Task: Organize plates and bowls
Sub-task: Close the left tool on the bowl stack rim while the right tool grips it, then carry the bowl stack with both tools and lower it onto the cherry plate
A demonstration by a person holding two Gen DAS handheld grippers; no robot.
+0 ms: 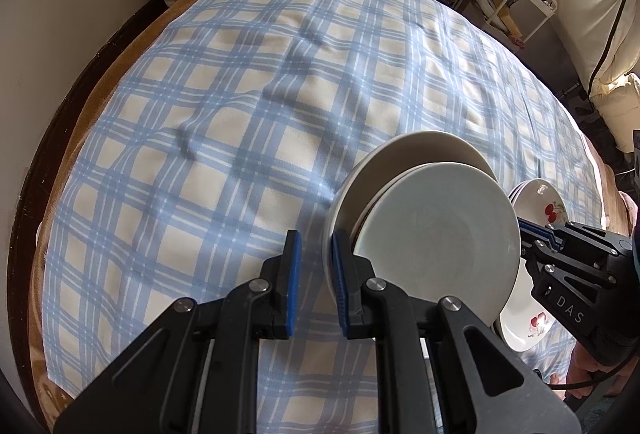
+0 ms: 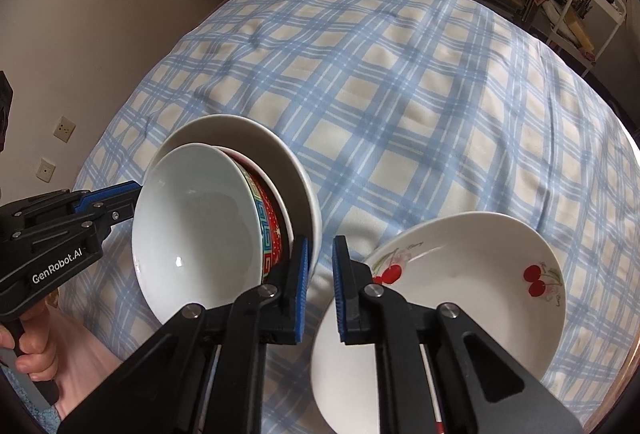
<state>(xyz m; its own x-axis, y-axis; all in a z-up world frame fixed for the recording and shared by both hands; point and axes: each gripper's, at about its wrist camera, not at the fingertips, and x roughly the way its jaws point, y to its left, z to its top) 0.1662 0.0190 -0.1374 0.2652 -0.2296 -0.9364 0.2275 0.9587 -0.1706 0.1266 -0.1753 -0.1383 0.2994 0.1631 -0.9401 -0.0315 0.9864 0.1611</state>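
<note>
- Bowl stack: three nested, near edge of the checked cloth (image 2: 400, 94), btw the two claws. Big white bowl (image 2: 240, 130) at the bottom, red patterned bowl (image 2: 269, 218) in the middle, smaller white bowl (image 2: 196, 226) on top.
- Cherry plate (image 2: 460, 274) sits just right of the stack, w/ at least one more like it beneath (exact count hard to tell).
- Left claw (image 1: 317, 246): narrow gap. The big bowl's rim looks to sit in the gap by one pad, w/ cloth showing past the other, so it isn't pinched.
- Right claw (image 2: 320, 246): closed to a thin slit btw stack and cherry plate, holding nothing visible.
- Handling, as a judgement:
  - Glazed ceramic, so stiff, slick, chips easily. Stack prob. heavy for a single rim pinch.
  - Nested bowls aren't locked together, so tilting could slide the top one out.
  - Soft cloth may drag or bunch if the stack is pushed.
- Where to hold: pinch across a rim, one pad inside and one outside. Best taken one piece at a time, or the stack from both sides, kept level.
</note>
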